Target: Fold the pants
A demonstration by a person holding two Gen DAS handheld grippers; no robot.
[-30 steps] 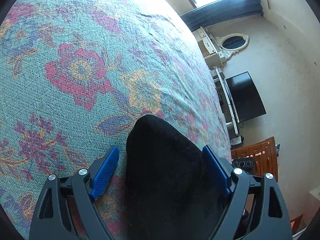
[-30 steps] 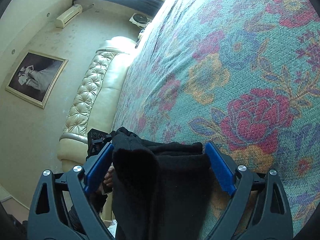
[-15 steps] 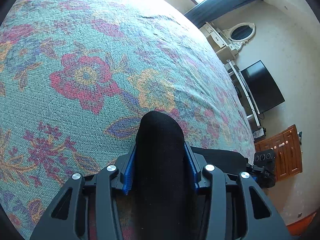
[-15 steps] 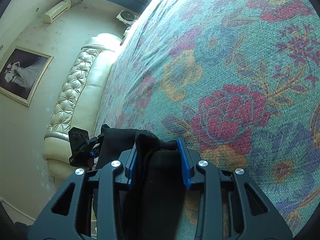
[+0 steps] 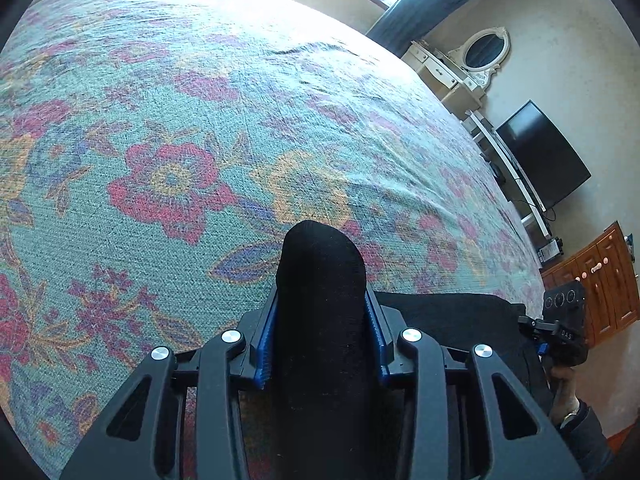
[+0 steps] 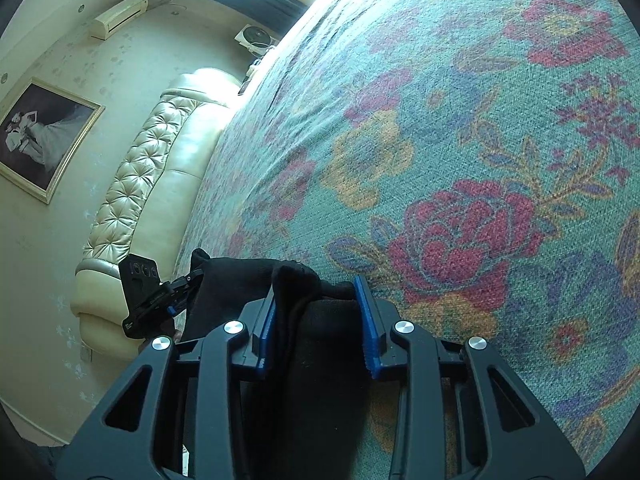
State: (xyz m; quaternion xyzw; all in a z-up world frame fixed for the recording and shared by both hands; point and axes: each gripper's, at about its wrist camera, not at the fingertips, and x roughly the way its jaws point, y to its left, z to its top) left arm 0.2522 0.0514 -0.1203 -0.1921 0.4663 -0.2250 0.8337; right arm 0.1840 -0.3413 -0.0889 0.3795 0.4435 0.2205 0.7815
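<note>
Now we clamp both grippers, left gripper and right gripper, fingers just closing onto the black pants at the bed edge, ready to fold.

A teal bedspread with red and yellow flowers covers the bed. Past its edge stand a cream dresser with an oval mirror, a dark television and a wooden cabinet. A tufted cream headboard sits below a framed picture and an air conditioner
</note>
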